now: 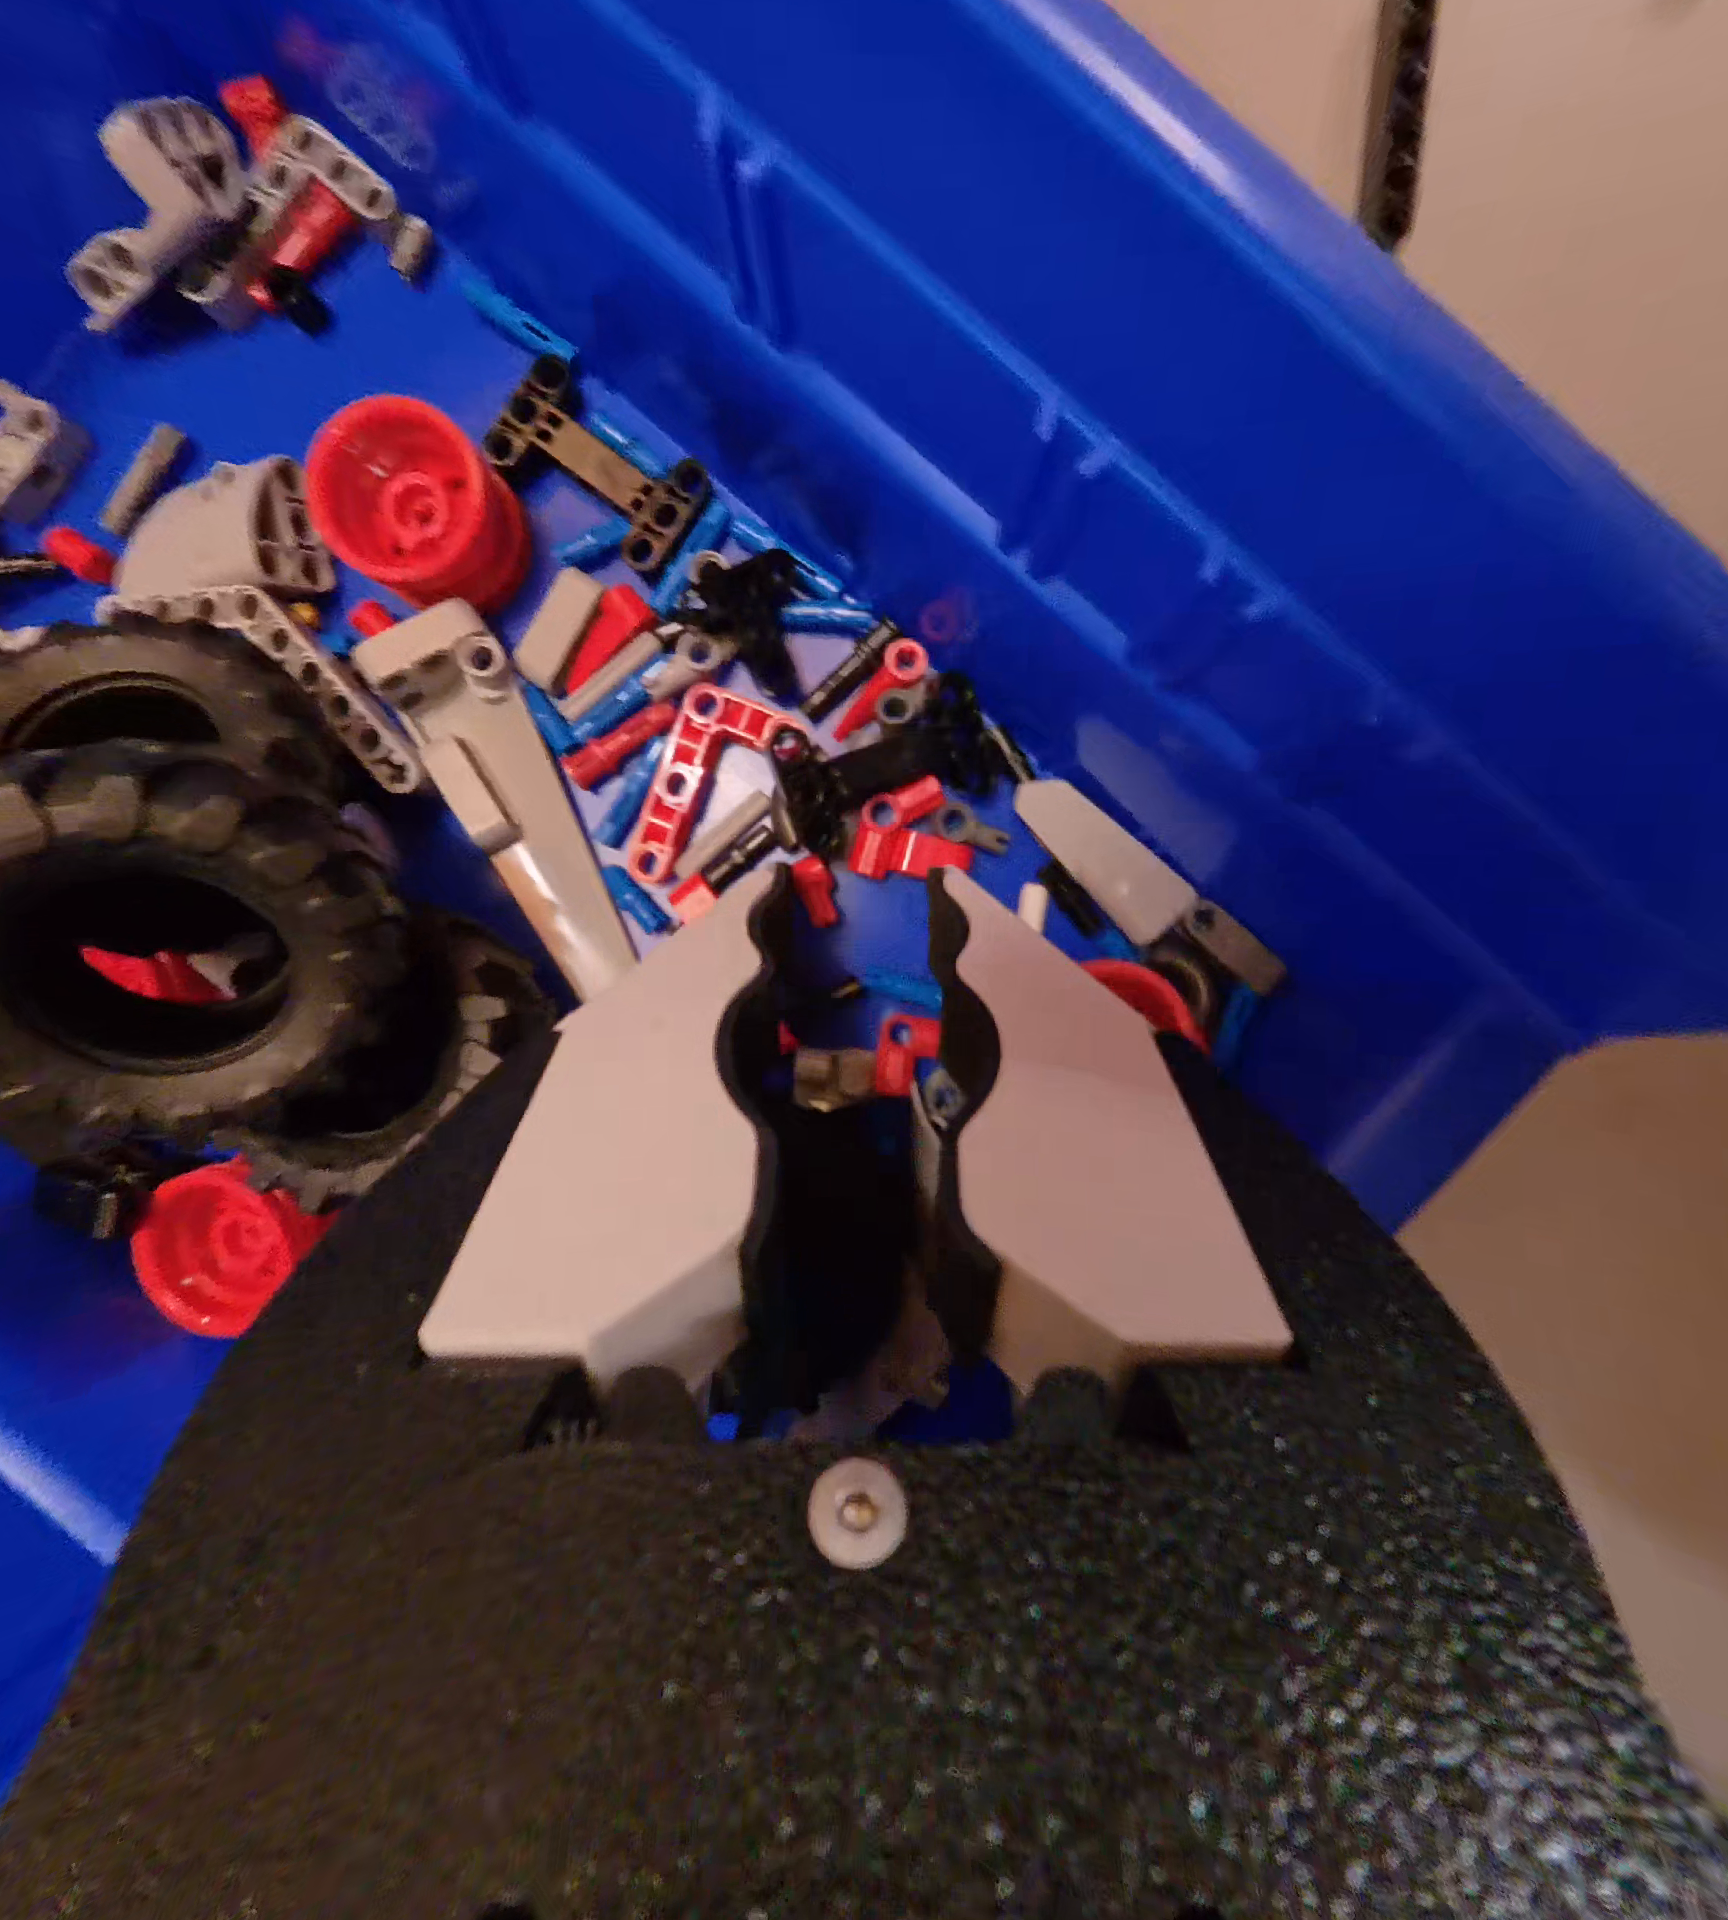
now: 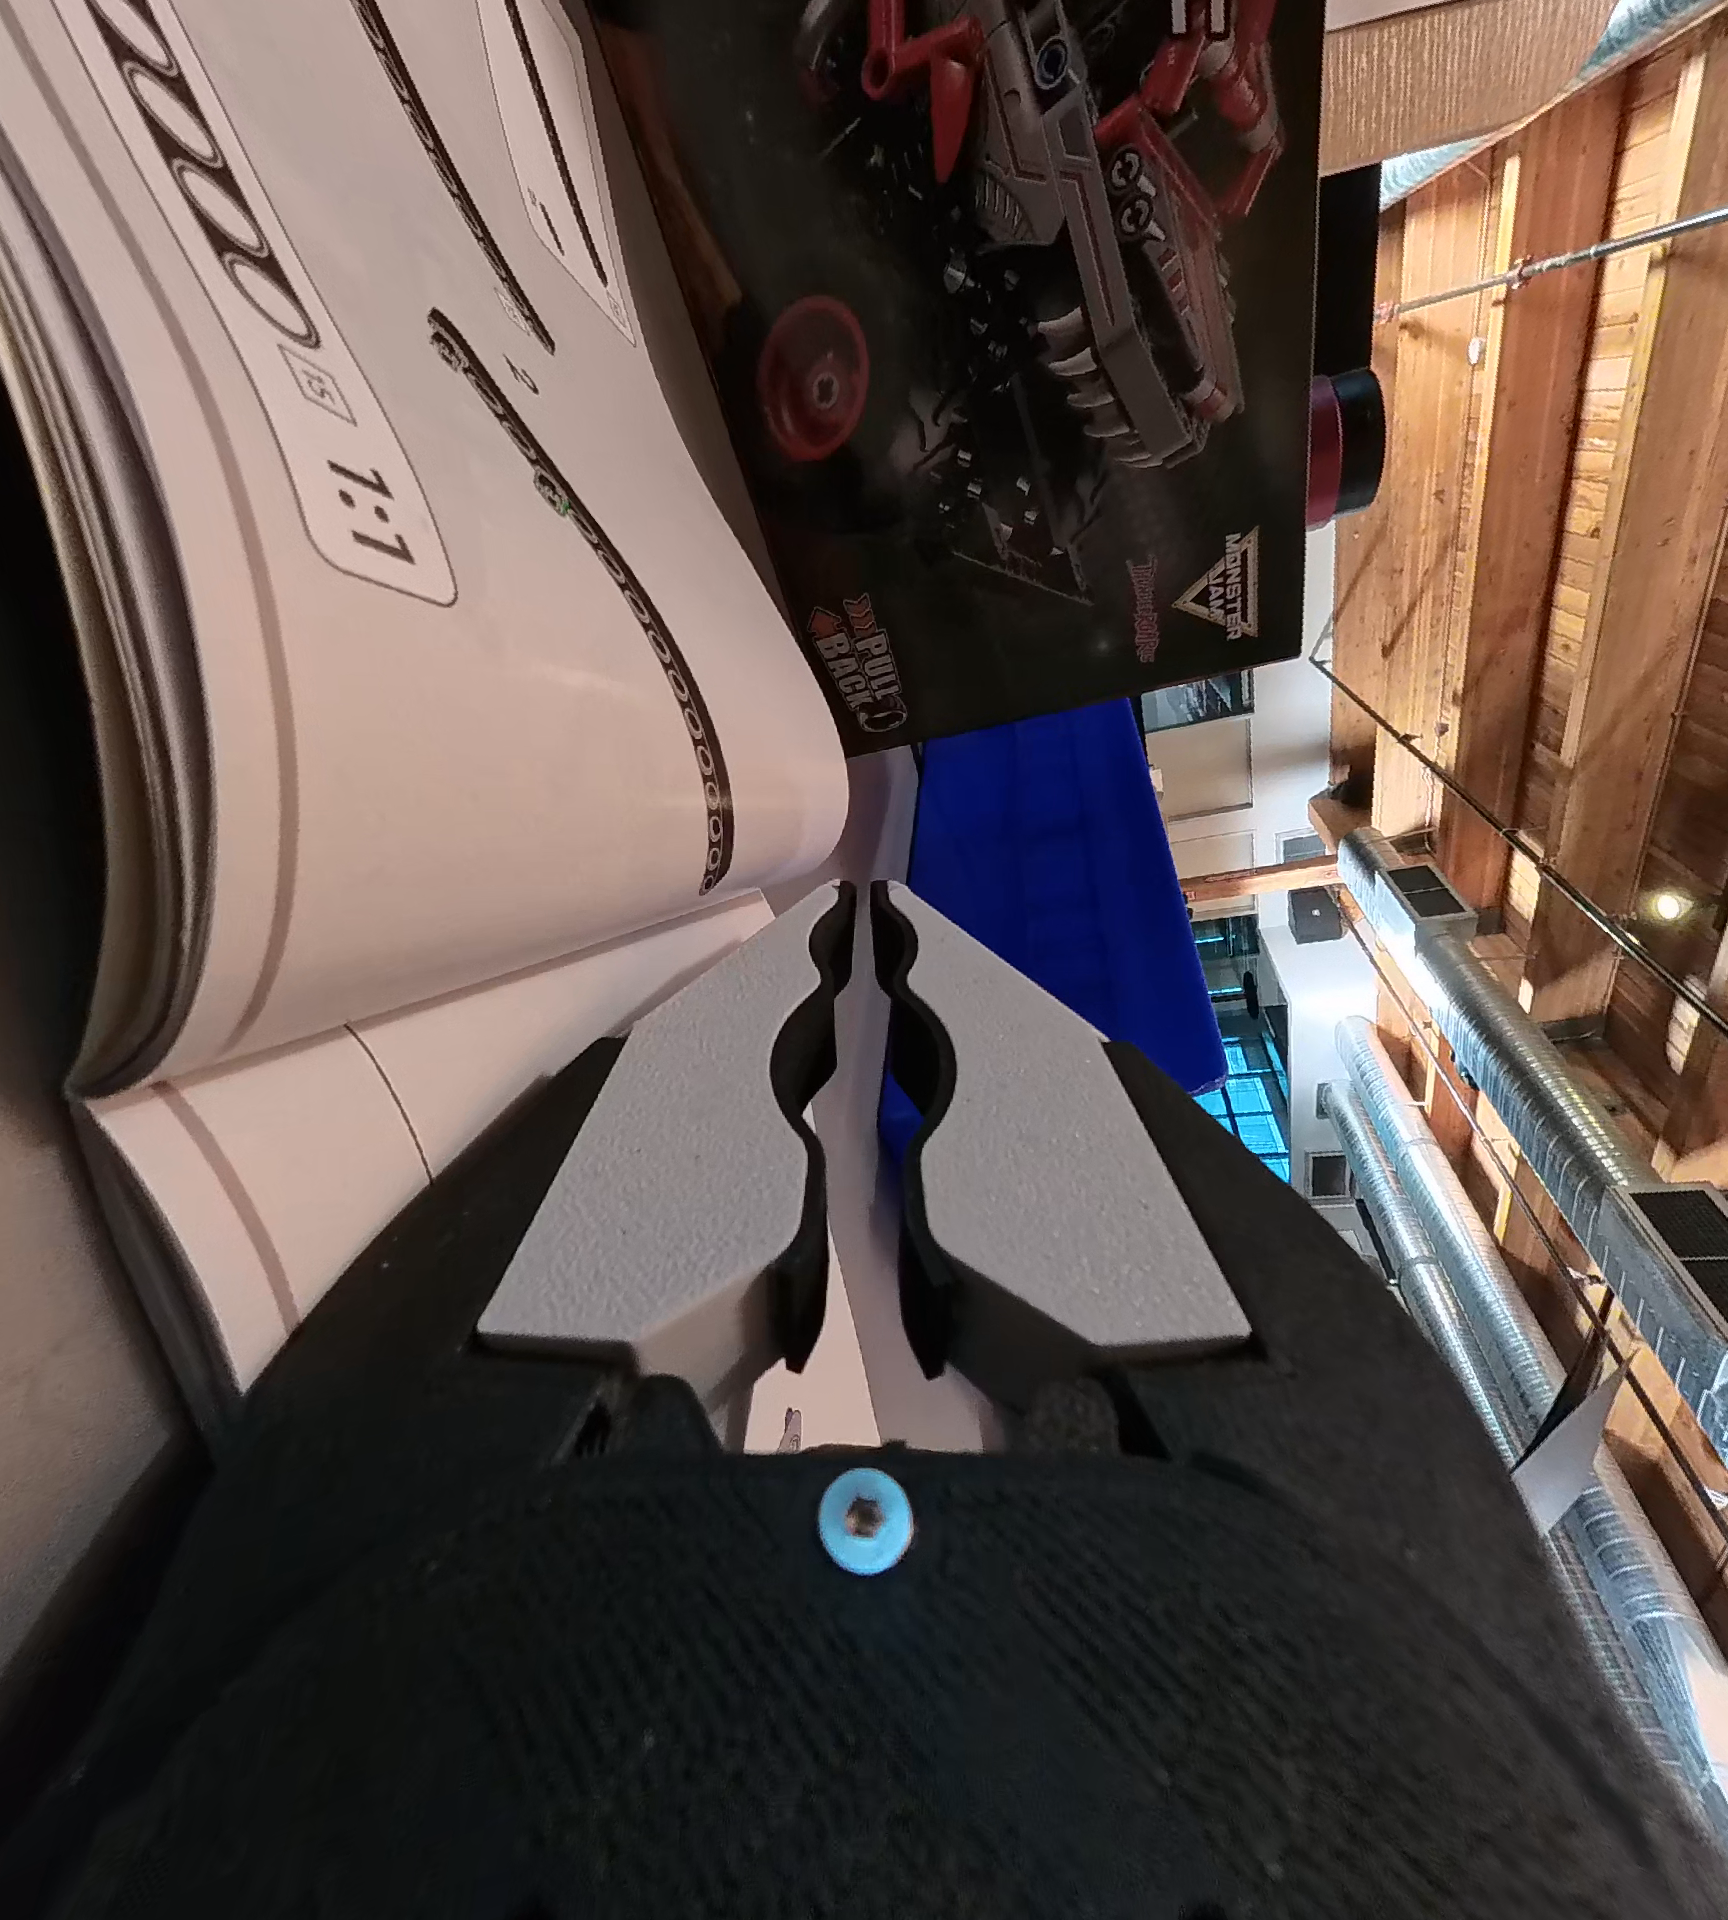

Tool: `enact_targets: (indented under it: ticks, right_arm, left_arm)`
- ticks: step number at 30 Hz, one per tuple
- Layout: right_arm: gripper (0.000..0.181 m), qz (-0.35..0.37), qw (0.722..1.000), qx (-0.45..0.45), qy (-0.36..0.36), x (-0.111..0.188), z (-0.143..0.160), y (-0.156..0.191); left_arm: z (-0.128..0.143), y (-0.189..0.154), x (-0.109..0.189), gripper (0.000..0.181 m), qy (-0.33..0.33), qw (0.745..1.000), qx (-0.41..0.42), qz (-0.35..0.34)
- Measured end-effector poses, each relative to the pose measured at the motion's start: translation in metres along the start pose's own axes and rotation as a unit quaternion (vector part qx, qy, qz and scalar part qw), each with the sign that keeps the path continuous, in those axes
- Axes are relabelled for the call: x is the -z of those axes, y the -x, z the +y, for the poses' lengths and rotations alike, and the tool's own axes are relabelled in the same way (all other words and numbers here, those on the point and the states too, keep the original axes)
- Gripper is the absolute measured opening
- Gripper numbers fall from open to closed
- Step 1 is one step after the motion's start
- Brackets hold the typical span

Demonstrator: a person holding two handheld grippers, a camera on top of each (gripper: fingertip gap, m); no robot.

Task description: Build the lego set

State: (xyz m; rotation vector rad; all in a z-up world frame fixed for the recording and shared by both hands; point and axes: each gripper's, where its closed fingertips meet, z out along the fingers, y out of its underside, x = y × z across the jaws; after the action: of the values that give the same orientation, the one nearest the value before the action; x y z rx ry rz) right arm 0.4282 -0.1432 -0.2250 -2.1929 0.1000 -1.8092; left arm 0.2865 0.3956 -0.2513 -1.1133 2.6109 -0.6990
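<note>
Blue bin: red wheel hubs, black treaded tyres, grey beams ahead-left of grey-and-black left gripper. White booklet left of right gripper.

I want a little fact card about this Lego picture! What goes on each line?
Bin: blue plastic bin full of loose Lego pieces
Biggest pieces: black tyres
Red pieces: red wheel hub, red angled beam
Left hand-held gripper: open, over the small pieces
Right hand-held gripper: nearly shut, holding nothing
Paper: open instruction booklet beside the set's box
</note>
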Motion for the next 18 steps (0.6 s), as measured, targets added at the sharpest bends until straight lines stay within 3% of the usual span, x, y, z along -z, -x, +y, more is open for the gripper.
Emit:
enact_targets:
  ticks: [4,6,8,12,18]
  right_arm:
    - [0.001,0.0,1.0,0.001,0.0,0.0,0.0,0.0]
    - [0.001,-0.001,1.0,0.001,0.0,0.0,0.0,0.0]
    - [0.001,-0.001,1.0,0.001,0.0,0.0,0.0,0.0]
    - [0.001,-0.002,1.0,0.002,0.001,0.0,0.0,0.001]
    - [0.001,-0.002,1.0,0.001,0.001,0.0,0.0,0.001]
  left_arm:
    - [-0.01,0.024,0.009,0.024,-0.042,0.997,0.052,-0.047]
    - [-0.014,0.023,0.019,0.022,-0.067,0.995,0.076,-0.025]
    - [-0.011,0.013,0.026,0.019,-0.071,0.996,0.047,0.002]
    - [0.006,0.002,0.017,0.019,-0.019,0.999,-0.034,-0.002]
    - [0.012,-0.005,0.001,0.019,0.019,0.999,-0.03,0.015]
